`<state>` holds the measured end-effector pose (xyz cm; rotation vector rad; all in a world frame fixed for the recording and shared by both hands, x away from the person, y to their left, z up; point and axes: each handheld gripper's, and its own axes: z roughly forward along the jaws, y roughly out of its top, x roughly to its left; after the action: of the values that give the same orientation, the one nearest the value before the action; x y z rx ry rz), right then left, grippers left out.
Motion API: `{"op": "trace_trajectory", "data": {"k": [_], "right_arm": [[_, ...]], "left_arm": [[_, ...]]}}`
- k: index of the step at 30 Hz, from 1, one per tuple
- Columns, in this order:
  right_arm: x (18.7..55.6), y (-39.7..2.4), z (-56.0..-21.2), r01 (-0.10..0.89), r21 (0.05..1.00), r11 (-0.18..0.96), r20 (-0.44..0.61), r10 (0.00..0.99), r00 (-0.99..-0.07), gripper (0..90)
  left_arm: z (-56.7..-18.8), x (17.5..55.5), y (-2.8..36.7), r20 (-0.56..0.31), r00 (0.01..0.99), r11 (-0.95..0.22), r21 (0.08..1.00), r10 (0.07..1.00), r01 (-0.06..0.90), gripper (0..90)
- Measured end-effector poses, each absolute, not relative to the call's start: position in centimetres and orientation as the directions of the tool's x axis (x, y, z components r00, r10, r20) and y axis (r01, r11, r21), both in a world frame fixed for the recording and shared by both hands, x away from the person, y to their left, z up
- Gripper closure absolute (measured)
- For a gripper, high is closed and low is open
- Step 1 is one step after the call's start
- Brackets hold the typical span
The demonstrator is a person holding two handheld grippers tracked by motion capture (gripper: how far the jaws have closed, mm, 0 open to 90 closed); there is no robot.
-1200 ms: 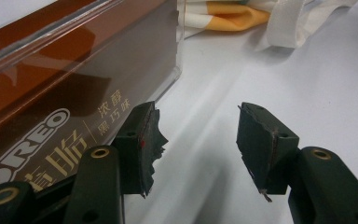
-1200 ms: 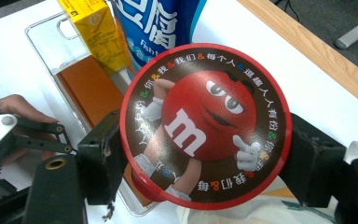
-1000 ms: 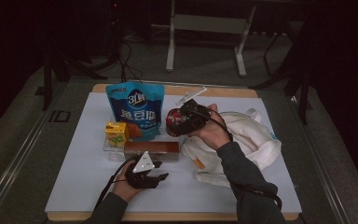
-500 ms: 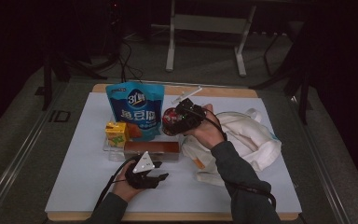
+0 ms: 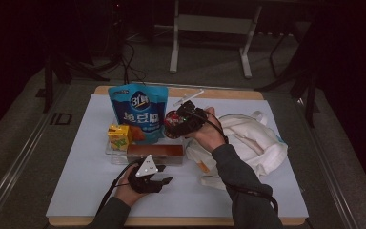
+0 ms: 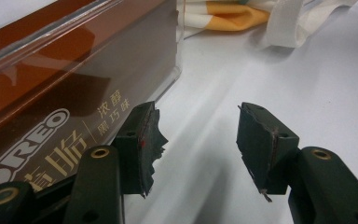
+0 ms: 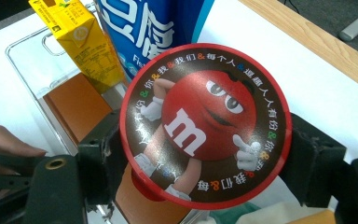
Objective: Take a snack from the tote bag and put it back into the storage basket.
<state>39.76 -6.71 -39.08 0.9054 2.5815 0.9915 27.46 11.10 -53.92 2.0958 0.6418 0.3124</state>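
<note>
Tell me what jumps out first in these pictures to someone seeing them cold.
First the round red M&M's tub, clamped between the jaws of the right gripper and held above the table beside the tall blue snack bag. Next the yellow juice carton and brown Oreo box in a clear tray, left of a crumpled white cloth bag. The left gripper rests open just in front of the Oreo box.
</note>
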Motion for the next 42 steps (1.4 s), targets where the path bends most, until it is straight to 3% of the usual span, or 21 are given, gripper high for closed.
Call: {"op": "trace_trajectory", "data": {"k": [42], "right_arm": [[40.8,-6.2,-41.9,0.504,0.642,0.578,0.016,0.647,-0.762,25.1]], "left_arm": [[-53.9,27.5,11.1,-0.015,0.834,-0.469,0.821,0.551,0.325,47.6]]}}
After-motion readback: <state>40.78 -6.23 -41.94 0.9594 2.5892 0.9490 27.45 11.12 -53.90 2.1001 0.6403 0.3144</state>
